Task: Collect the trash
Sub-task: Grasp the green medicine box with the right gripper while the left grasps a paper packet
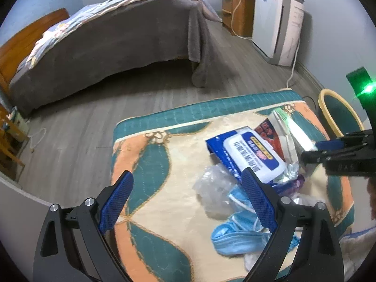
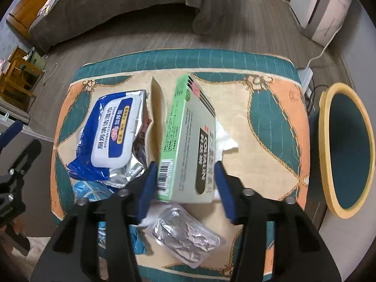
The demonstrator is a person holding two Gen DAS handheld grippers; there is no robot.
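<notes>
While the right tool (image 2: 185,183) has its blue pads pressed on both sides of a green and grey medicine box (image 2: 188,138), pinching it near the barcode end, the box sits tilted in the middle of the right wrist view. Just below it, at the bottom center, lies a crumpled foil blister pack (image 2: 188,237), and a bit of white tissue (image 2: 225,141) pokes out from behind the box on the right. Left of the box there's a blue and white wet wipes pack (image 2: 112,136), with a blue face mask (image 2: 89,190) peeking out under it. All of it is on a quilted teal, orange and cream surface (image 2: 270,117). At the right edge of the frame stands a bin (image 2: 326,141) with a yellow rim and teal inside, right next to the surface. The left tool (image 1: 188,199) is spread wide with nothing between its pads, hovering over the mask and a clear plastic wrapper (image 1: 211,188) in the lower half of its own view. Up top there's a bed (image 1: 117,35) on a grey wood floor (image 1: 152,89).
</notes>
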